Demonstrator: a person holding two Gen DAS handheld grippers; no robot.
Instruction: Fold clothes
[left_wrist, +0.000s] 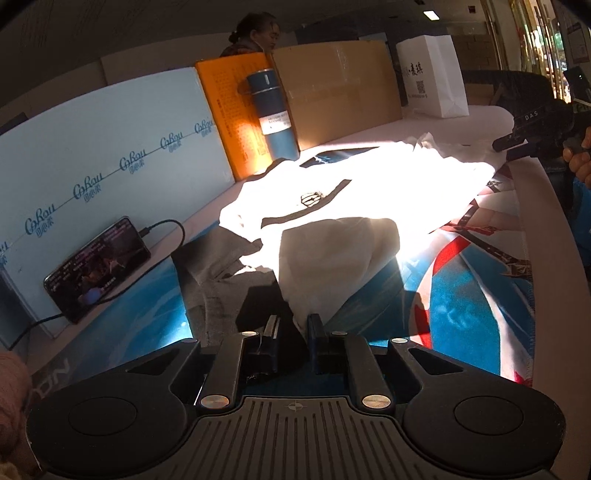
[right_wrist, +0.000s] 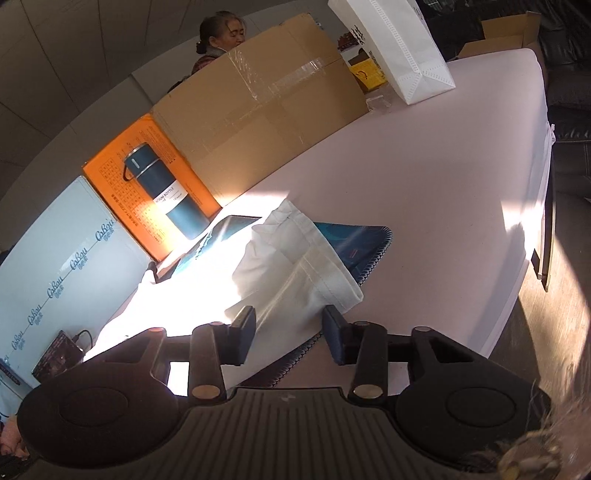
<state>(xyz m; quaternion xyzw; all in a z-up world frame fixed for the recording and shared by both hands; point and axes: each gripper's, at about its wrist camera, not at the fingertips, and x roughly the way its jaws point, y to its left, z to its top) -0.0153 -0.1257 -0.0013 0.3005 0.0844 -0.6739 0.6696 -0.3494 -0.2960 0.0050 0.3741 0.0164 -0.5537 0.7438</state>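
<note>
Two hand-held grippers work on one white garment (left_wrist: 369, 184), which lies spread over a blue, red and white printed mat (left_wrist: 461, 280) on the pale table (right_wrist: 424, 155). From left to right in the left wrist view: one light-blue board (left_wrist: 110, 147) printed with a repeated logo stands at the back, one phone (left_wrist: 98, 267) with a lit screen leans against it with one black cable (left_wrist: 162, 225) plugged in, then one grey garment (left_wrist: 210, 273) lies crumpled beside the white one. Behind stand one orange box (left_wrist: 229, 122), one dark-blue bottle (left_wrist: 273, 114) in front of it, one brown cardboard sheet (left_wrist: 332, 96) and one white paper bag (left_wrist: 432, 74). One person (left_wrist: 255, 37) sits behind the boxes.

The left gripper (left_wrist: 293, 325) is nearly closed, and a corner of the white garment runs down between its two fingers; the pads appear to pinch it. The right gripper (right_wrist: 290, 325) shows at the far right edge of that view, held by a hand (left_wrist: 580, 162). In its own view its two fingers stand apart with a hemmed sleeve or edge of the white garment lying between them; whether the pads press on the cloth cannot be told.
</note>
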